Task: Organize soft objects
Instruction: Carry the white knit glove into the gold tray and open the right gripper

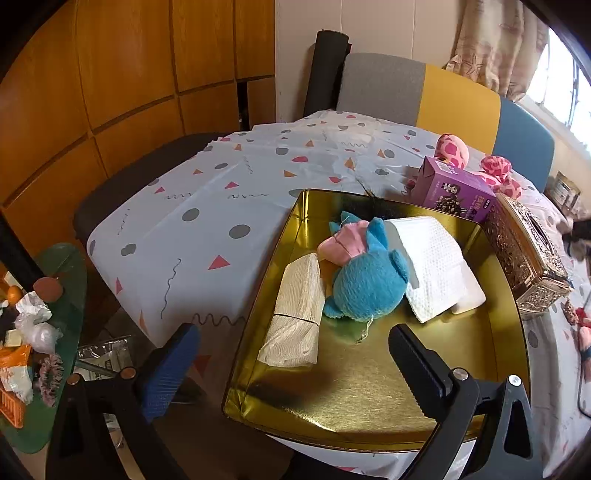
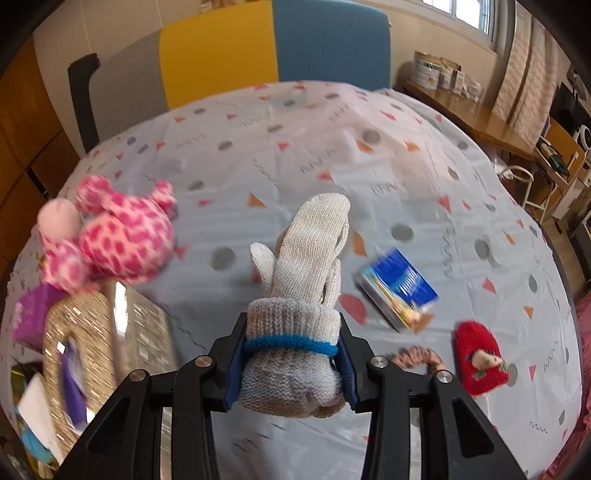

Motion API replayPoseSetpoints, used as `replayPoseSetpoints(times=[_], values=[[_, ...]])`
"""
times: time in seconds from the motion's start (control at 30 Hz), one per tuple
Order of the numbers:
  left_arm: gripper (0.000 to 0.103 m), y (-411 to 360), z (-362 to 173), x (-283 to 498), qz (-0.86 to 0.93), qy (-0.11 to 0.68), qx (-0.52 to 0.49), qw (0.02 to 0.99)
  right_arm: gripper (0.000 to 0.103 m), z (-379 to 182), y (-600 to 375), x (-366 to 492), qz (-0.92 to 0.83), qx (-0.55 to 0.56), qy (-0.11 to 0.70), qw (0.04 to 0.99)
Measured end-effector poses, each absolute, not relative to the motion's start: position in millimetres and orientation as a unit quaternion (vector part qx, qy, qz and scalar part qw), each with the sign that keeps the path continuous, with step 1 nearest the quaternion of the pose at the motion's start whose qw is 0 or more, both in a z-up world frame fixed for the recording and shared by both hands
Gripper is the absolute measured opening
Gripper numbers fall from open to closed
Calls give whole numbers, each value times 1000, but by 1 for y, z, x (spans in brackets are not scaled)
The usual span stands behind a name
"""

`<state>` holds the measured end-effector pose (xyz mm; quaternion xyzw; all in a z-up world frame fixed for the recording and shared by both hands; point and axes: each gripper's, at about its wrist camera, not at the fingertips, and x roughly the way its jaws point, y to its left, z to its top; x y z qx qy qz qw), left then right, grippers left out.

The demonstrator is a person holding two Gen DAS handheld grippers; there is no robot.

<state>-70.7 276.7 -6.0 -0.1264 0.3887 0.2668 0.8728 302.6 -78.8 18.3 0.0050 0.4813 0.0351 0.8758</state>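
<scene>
The right gripper [image 2: 291, 363] clamped the knit glove [image 2: 299, 295] by its cuff above the table [image 2: 424, 192]. The left gripper [image 1: 291, 365] stood open and empty over the gold tray [image 1: 369, 387]. Risk: the limp glove fingers could snag the tissue box [image 2: 107, 325] during transfer.

Daylight from a window [image 2: 469, 14] with patterned curtains [image 1: 495, 44] falls on a table [image 1: 207, 206] under a confetti-print cloth, flanked by wooden cabinets [image 1: 110, 74], a cream wall [image 1: 369, 26] and a grey, yellow and blue chair [image 1: 443, 99].
</scene>
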Motion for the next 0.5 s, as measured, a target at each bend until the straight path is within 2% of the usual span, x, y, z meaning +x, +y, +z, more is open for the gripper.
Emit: replayPoseSetpoints(times=[0.5], values=[[103,280,-14,-77,287,399,-118,863,42,78,46,297,162,-15,421,892]])
